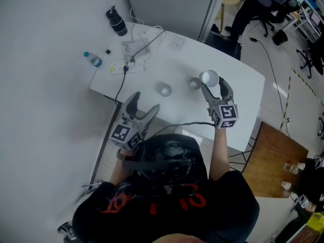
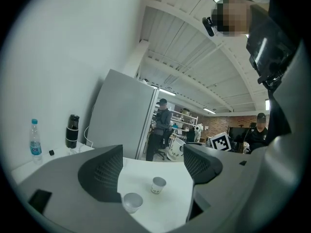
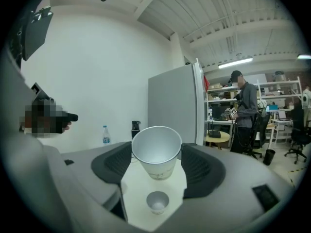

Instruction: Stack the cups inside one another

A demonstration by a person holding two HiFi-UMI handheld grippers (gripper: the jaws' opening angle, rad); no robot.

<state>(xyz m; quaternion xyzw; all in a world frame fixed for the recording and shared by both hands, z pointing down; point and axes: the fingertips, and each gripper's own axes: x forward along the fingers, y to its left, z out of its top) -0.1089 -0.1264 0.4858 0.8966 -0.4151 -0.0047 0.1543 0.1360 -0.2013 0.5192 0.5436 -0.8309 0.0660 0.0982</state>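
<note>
My right gripper [image 1: 210, 83] is shut on a white paper cup [image 1: 209, 77], holding it upright above the white table [image 1: 238, 90]; in the right gripper view that cup [image 3: 156, 152] sits between the jaws of the gripper [image 3: 156, 163]. Just below and left of it a second cup [image 1: 194, 83] [image 3: 158, 201] stands on the table. A third cup [image 1: 164, 89] [image 2: 132, 201] stands further left. My left gripper [image 1: 145, 104] [image 2: 151, 171] hangs open at the table's near edge with nothing between its jaws, pointing toward the two standing cups, the farther one [image 2: 158, 185] upright.
A black flask [image 1: 116, 22], a small water bottle [image 1: 92, 59] and a power strip with cables [image 1: 132, 52] occupy the table's far left corner. A black chair [image 1: 223, 40] stands behind the table and a wooden table [image 1: 276, 161] to the right. People stand in the background.
</note>
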